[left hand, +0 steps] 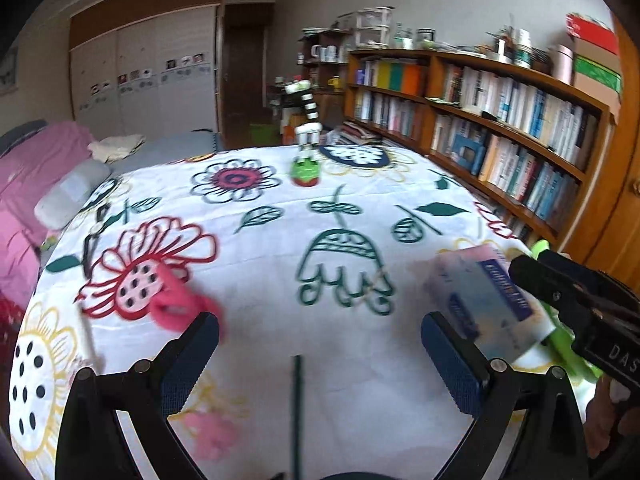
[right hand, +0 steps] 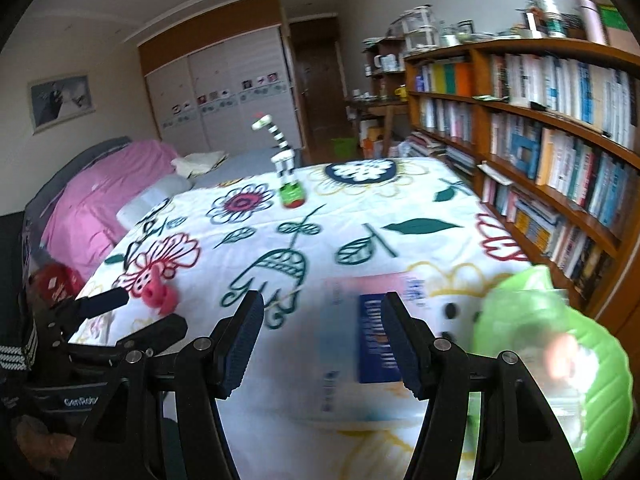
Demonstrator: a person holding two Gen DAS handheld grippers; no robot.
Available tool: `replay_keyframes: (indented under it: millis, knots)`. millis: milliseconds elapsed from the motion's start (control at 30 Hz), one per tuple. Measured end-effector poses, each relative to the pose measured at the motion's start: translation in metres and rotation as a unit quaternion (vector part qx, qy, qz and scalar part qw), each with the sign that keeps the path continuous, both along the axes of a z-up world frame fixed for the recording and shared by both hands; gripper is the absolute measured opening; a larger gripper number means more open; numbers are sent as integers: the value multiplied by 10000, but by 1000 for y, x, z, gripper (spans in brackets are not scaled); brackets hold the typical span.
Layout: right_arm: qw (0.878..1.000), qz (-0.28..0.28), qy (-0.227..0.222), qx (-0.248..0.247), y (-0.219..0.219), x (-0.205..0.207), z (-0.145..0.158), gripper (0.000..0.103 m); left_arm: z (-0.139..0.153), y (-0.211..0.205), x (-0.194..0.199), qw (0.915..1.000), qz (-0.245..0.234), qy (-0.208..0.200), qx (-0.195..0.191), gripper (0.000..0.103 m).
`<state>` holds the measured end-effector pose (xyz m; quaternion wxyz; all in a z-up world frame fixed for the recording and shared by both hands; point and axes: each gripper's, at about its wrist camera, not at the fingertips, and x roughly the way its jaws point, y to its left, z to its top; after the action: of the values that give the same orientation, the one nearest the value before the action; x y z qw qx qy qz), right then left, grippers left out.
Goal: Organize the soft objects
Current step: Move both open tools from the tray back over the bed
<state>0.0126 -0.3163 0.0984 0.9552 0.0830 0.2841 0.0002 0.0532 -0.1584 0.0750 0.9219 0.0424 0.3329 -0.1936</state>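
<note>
A pink plush toy (left hand: 176,300) (right hand: 158,294) lies on the flowered bedspread (left hand: 280,248), just beyond the left finger of my left gripper (left hand: 320,332). That gripper is open with nothing between its fingers. A blurred white and blue tissue pack (left hand: 480,300) (right hand: 360,340) lies flat on the bed in front of my right gripper (right hand: 322,320), which is open and not clamped on the pack. A striped plush animal (left hand: 306,120) (right hand: 282,148) stands upright on a green and red base at the bed's far end. Each gripper shows in the other's view: the right gripper (left hand: 528,276), the left gripper (right hand: 154,310).
A bright green plastic basket (right hand: 560,360) (left hand: 564,344) sits at the near right corner of the bed. A tall wooden bookshelf (left hand: 500,120) runs along the right side. A pink quilt (right hand: 100,200) and a grey pillow (left hand: 68,196) lie at the left. Wardrobe doors (left hand: 160,72) stand behind.
</note>
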Motion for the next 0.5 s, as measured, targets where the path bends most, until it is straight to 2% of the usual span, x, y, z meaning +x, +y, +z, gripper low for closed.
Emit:
replay_keyframes:
  millis: [500]
  knots:
    - [9959, 780, 364, -291, 72, 29, -22, 62, -22, 75, 20, 9965, 762, 288, -201, 103]
